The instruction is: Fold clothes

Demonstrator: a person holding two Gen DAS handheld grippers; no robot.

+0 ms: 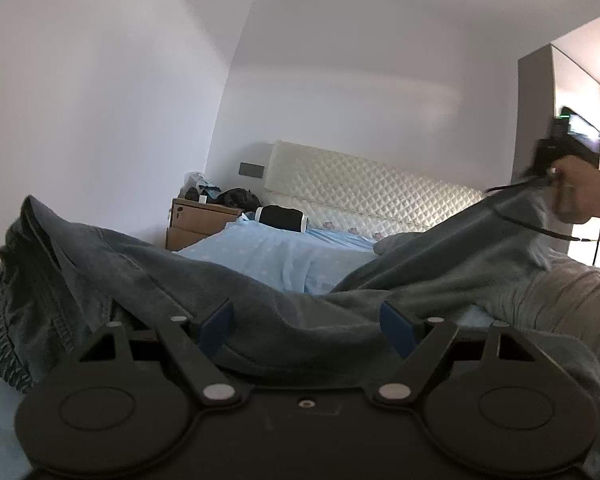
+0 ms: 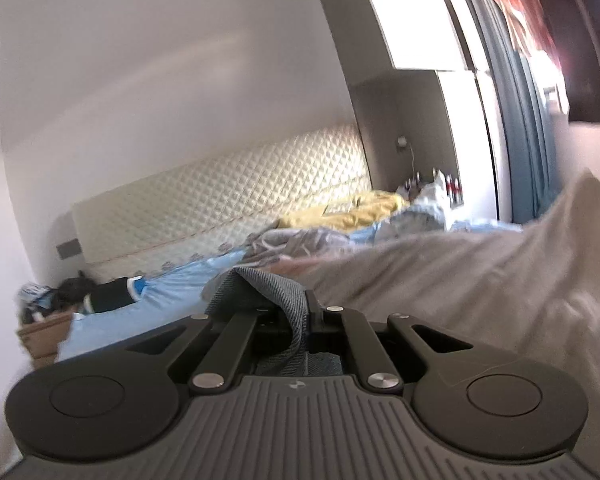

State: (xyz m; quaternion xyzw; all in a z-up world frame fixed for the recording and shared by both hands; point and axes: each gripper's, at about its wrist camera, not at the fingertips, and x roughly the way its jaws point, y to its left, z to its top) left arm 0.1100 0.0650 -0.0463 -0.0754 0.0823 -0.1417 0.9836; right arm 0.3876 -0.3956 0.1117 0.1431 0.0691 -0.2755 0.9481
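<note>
A dark grey-blue garment (image 1: 284, 320) with a gathered waistband at the left lies spread over the light blue bed sheet (image 1: 276, 256). My left gripper (image 1: 306, 326) stands open low over it; the cloth lies between and under the blue pads (image 1: 216, 322), which do not press on it. At the far right a hand holds my right gripper (image 1: 546, 168), which lifts one end of the garment off the bed. In the right wrist view my right gripper (image 2: 308, 308) is shut on a fold of the grey-blue garment (image 2: 260, 288), which bunches up over its fingers.
A beige blanket (image 2: 480, 280) is piled on the right of the bed. A quilted cream headboard (image 1: 360, 200) stands at the back, with a black-and-white pillow (image 1: 282, 218) and a wooden bedside table (image 1: 196, 220) at its left. A yellow cover (image 2: 352, 212) and a tall wardrobe (image 2: 400, 112) are at the right.
</note>
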